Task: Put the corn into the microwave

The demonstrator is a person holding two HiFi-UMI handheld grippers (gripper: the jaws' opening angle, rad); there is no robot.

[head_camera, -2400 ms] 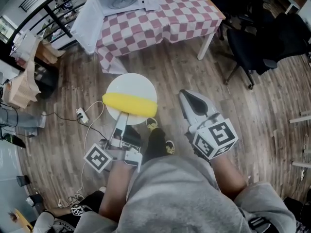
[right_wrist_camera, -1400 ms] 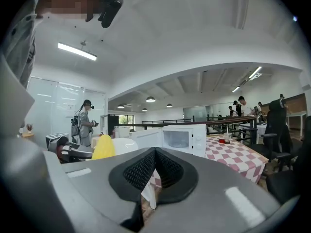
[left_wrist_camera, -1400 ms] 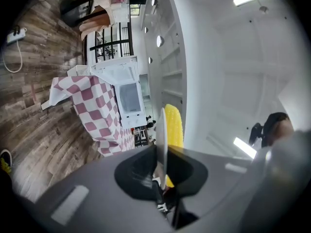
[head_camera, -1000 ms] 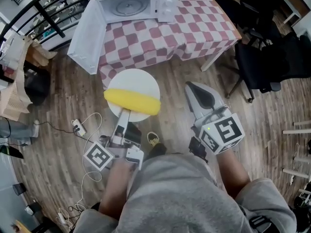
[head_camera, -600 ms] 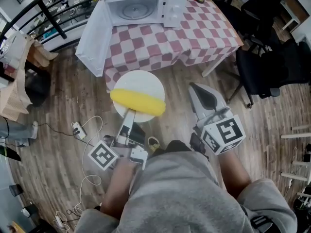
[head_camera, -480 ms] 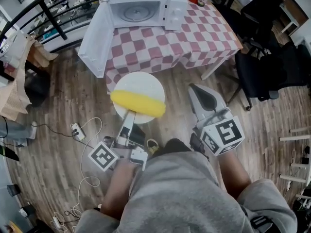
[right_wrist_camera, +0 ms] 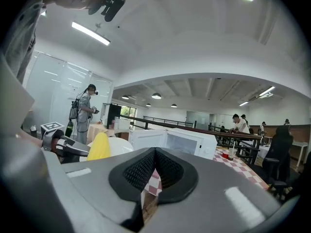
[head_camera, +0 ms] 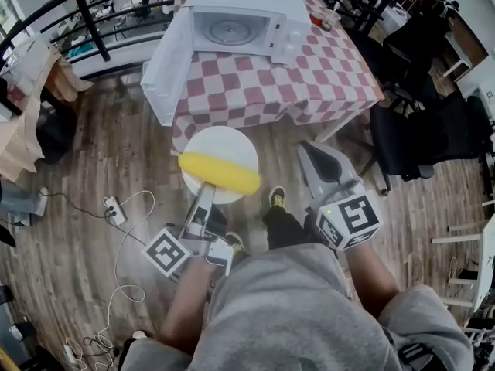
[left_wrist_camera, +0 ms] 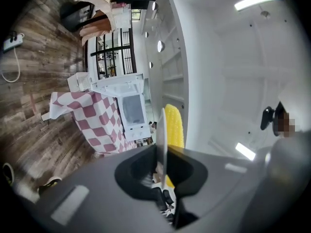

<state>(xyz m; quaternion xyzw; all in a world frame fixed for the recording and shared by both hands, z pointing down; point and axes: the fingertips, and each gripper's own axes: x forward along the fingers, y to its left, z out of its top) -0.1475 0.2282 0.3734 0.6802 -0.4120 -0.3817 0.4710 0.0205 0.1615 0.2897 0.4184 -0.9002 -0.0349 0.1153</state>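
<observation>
A yellow corn cob [head_camera: 220, 173] lies across a white plate [head_camera: 224, 141]. My left gripper [head_camera: 207, 197] is shut on the plate's near rim and holds it over the wooden floor, short of the table. In the left gripper view the plate [left_wrist_camera: 162, 130] shows edge-on between the jaws, with the corn [left_wrist_camera: 174, 125] on its right face. The white microwave [head_camera: 240, 25] stands on the checkered table [head_camera: 325, 72] with its door [head_camera: 166, 68] swung open to the left. My right gripper [head_camera: 313, 153] is shut on nothing, to the right of the plate. Its own view shows the microwave [right_wrist_camera: 175, 141] ahead.
Black office chairs [head_camera: 410, 134] stand right of the table. A power strip with cables [head_camera: 112, 207] lies on the floor at the left. A cup [head_camera: 330, 18] stands beside the microwave. A dark railing [head_camera: 85, 22] runs behind the table. The person's shoe [head_camera: 277, 198] is below the plate.
Both grippers and the plate with the corn have come closer to the table. The microwave now shows in full and lower in the head view. The grip on the plate is unchanged.
</observation>
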